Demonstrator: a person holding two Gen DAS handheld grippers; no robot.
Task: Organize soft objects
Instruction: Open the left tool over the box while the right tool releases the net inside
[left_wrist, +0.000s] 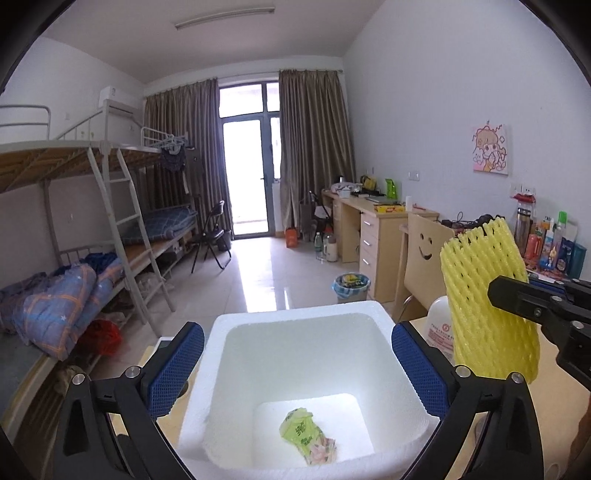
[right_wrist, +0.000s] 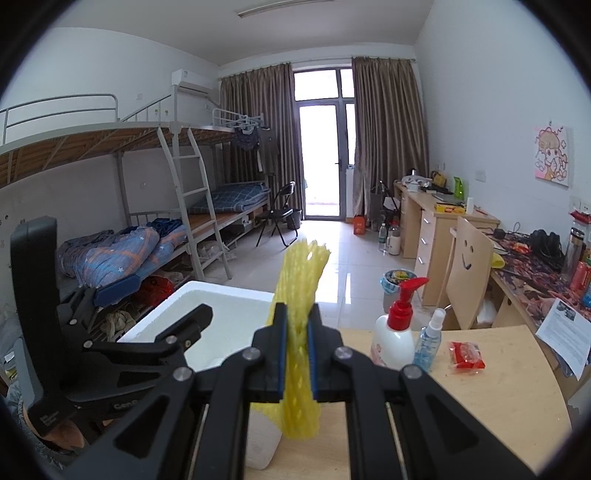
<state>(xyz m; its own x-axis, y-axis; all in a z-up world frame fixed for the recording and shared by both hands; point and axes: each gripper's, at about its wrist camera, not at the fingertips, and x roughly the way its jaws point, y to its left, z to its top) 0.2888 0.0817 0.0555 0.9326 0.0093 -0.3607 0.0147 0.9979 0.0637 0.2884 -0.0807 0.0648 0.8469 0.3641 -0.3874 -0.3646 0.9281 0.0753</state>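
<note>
Two tongs at work: left tongs (left_wrist: 297, 373) gape above the foam box (left_wrist: 400, 397), perhaps just emptied; right tongs (right_wrist: 296, 352) clamp the yellow foam net (right_wrist: 301, 295), ready to follow.

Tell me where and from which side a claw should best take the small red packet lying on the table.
The red packet lies flat on the table, well clear of the spray bottle beside it. Probably best to come from above and pinch across its narrower width at the middle; its crinkly, soft body should bunch between the pads.
</note>
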